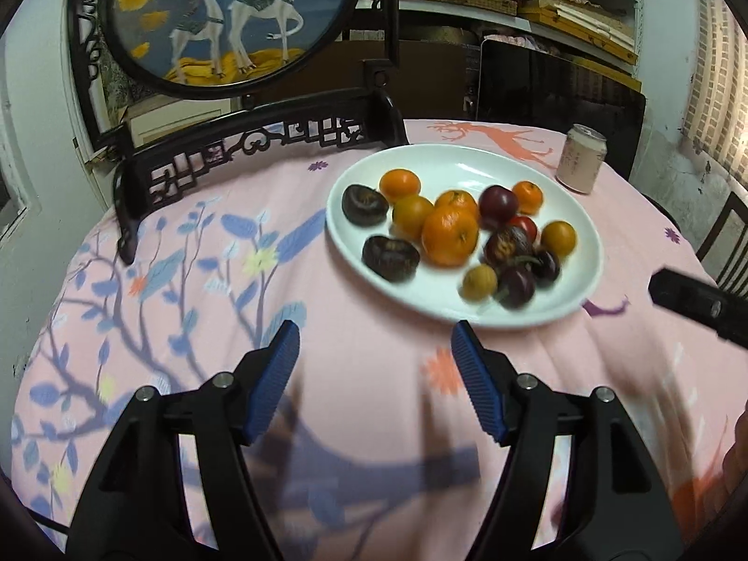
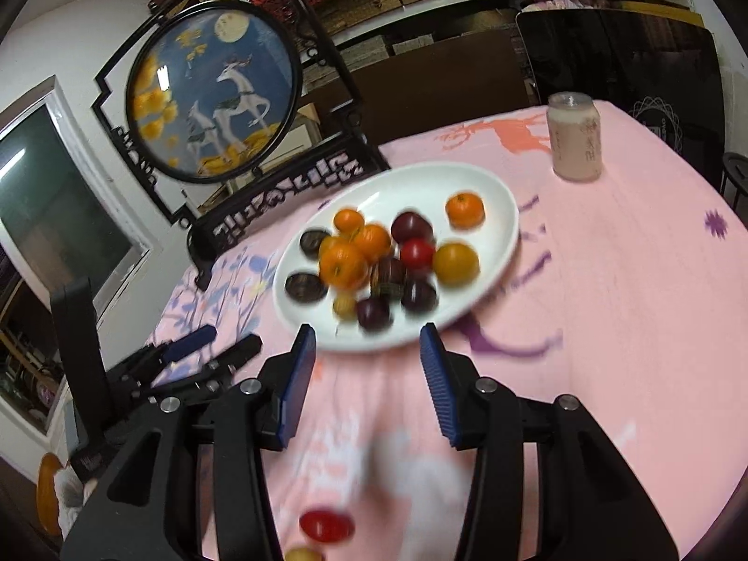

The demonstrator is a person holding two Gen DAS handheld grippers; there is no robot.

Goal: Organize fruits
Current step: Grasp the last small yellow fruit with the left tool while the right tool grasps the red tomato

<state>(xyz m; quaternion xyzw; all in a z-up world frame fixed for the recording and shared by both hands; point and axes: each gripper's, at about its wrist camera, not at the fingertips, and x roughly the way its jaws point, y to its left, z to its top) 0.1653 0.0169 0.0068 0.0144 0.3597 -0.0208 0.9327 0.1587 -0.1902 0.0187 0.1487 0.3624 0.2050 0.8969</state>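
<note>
- On the pink patterned tablecloth [image 1: 383, 364]: white oval plate [image 1: 467, 159] at about 1 o'clock from the left gripper [image 1: 376, 341], 12 o'clock from the right gripper [image 2: 367, 343].
- Plate holds a mixed fruit pile: large orange [image 1: 449, 234] mid-plate, smaller oranges around it at 10–12 o'clock, one small orange [image 1: 528, 196] apart at 1 o'clock.
- Two dark wrinkled fruits [image 1: 364, 204] on the plate's 9 o'clock side; dark plums [image 1: 498, 205] and a red one toward the centre-right.
- Yellow-orange fruit [image 1: 558, 238] at 3 o'clock; small pale yellow fruit [image 1: 479, 282] at 6 o'clock near the rim.
- Two fruits off the plate: a red tomato-like fruit [image 2: 326, 524] and a yellowish one [image 2: 303, 554] on the cloth at the right view's 6 o'clock, blurred.
- Pink drink can [image 1: 581, 158] upright at 2 o'clock beyond the plate, not touching it.
- Left gripper: jaws apart, nothing between them, short of the plate rim.
- Right gripper: jaws parted, narrower, nothing between them, tips just at the near rim.
- Round deer screen [image 1: 224, 18] on a black stand at 11 o'clock.
</note>
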